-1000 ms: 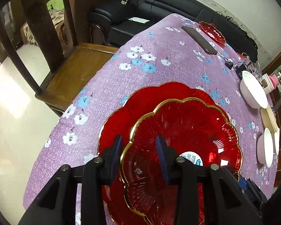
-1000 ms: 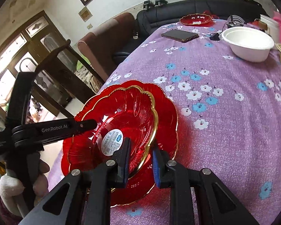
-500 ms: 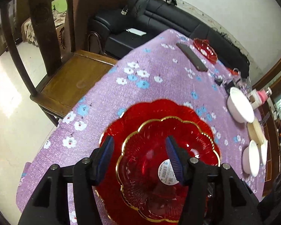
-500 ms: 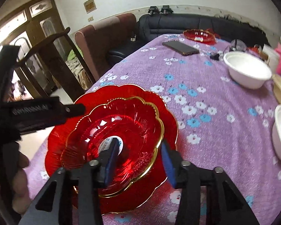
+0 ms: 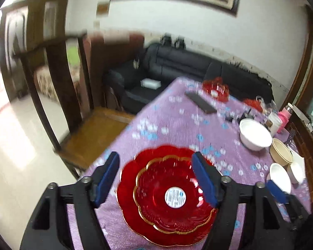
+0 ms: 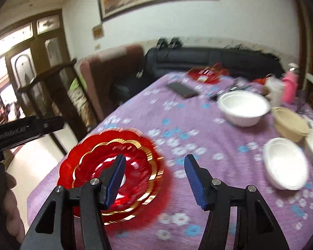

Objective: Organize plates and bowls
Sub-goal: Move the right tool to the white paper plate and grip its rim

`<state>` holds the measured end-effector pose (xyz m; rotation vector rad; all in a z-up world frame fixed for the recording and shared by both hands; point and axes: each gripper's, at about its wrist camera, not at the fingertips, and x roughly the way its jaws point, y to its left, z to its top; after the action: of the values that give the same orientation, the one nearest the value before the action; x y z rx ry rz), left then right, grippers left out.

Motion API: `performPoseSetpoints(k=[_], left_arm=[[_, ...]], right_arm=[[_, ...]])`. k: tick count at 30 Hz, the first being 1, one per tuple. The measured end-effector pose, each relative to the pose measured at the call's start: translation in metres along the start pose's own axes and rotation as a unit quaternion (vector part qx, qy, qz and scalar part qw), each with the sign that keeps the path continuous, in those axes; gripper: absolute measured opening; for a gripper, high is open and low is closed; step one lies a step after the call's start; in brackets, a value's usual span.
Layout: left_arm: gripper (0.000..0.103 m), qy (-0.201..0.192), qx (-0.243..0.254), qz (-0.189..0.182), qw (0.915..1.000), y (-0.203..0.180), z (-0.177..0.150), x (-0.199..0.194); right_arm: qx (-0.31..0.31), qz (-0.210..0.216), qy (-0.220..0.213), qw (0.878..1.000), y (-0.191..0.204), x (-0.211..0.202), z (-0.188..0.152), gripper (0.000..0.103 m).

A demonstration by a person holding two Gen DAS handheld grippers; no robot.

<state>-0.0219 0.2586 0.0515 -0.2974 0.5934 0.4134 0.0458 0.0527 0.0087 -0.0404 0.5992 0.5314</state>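
Observation:
A small red gold-rimmed plate (image 5: 169, 195) with a round white sticker lies stacked inside a larger red plate (image 5: 127, 189) on the purple flowered tablecloth (image 5: 177, 123). The stack also shows in the right wrist view (image 6: 112, 166). My left gripper (image 5: 156, 177) is open and empty, raised above the stack. My right gripper (image 6: 154, 179) is open and empty, above the stack's right edge. A large white bowl (image 6: 243, 107), a tan bowl (image 6: 290, 123) and smaller white bowls (image 6: 285, 162) stand at the right. Another red plate (image 6: 204, 74) lies at the far end.
A dark phone (image 6: 182, 89) lies near the far red plate. A pink bottle (image 6: 290, 85) and clutter stand at the far right. A wooden chair (image 5: 94, 129) stands by the table's left edge. A black sofa (image 5: 187, 66) is behind.
Both grippers opened, let go of the small red plate, and lifted back and up. The small plate now rests in the larger one.

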Motion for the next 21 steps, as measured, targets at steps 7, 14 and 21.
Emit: performPoseSetpoints(k=[7, 14, 21], left_arm=[[0.095, -0.101, 0.059, 0.022, 0.9929, -0.055, -0.01, -0.052], [0.095, -0.081, 0.095, -0.002, 0.9921, -0.103, -0.027, -0.055], [0.095, -0.068, 0.136, -0.006, 0.9884, -0.143, -0.043, -0.055]], right_arm=[[0.046, -0.071, -0.085, 0.993, -0.07, -0.057, -0.011, 0.093], [0.107, -0.104, -0.059, 0.987, -0.136, -0.076, -0.021, 0.093], [0.123, -0.119, -0.051, 0.984, -0.17, -0.09, -0.033, 0.093]])
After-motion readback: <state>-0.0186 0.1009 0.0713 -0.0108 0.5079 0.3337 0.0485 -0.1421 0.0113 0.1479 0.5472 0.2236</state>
